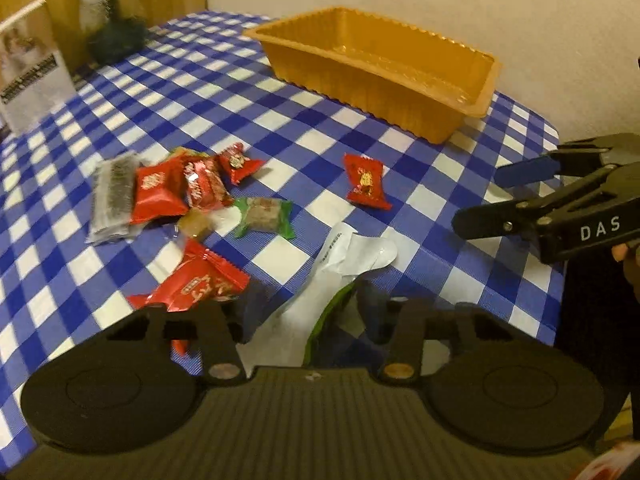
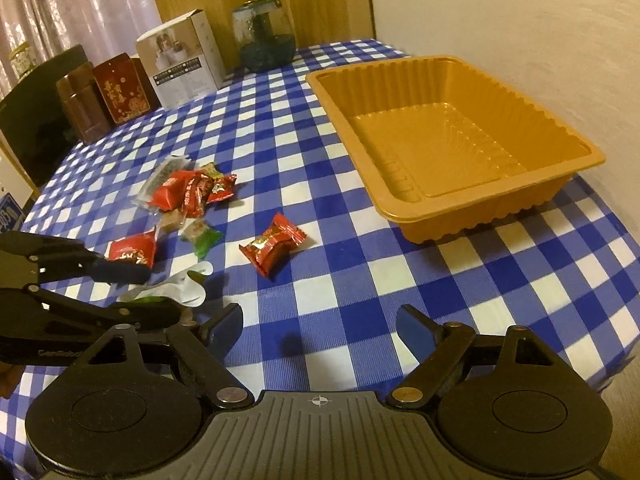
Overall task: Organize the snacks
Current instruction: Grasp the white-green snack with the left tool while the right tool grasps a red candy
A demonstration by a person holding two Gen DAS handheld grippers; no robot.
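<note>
Landmark for all positions: the orange tray (image 2: 460, 136), which sits empty on the blue-and-white checked tablecloth (image 2: 352, 264), near the wall side of the table.

Snacks: all lie on the cloth outside the tray, on its side away from the wall. Nearest to the tray is one red wrapped candy (image 2: 273, 249), lying alone. Farther from the tray is a cluster (image 2: 188, 192): several red wrappers, a clear pack with dark contents, a small amber piece. A green-wrapped sweet (image 2: 202, 238) lies at the near edge of that cluster. A larger red packet (image 2: 132, 251) lies still farther from the tray, and beside it a white and green pouch (image 2: 176, 290), crumpled.

Left gripper (image 2: 160, 294): low over the cloth on the far side of the snacks from the tray. Its jaws are partly closed, one finger above and one below the white and green pouch. Whether the pads actually press on the pouch cannot be told; in the left wrist view the pouch (image 1: 344, 272) runs into the gap between the fingers but the tips are blurred.

Right gripper (image 2: 320, 330): fingers spread apart, nothing between them, only bare cloth. It hovers short of the lone red candy, with the tray beyond and to one side.

Background, beyond the tray's far corner: a glass jar (image 2: 264, 36), a white box (image 2: 182, 64), dark red tins (image 2: 120, 90).
</note>
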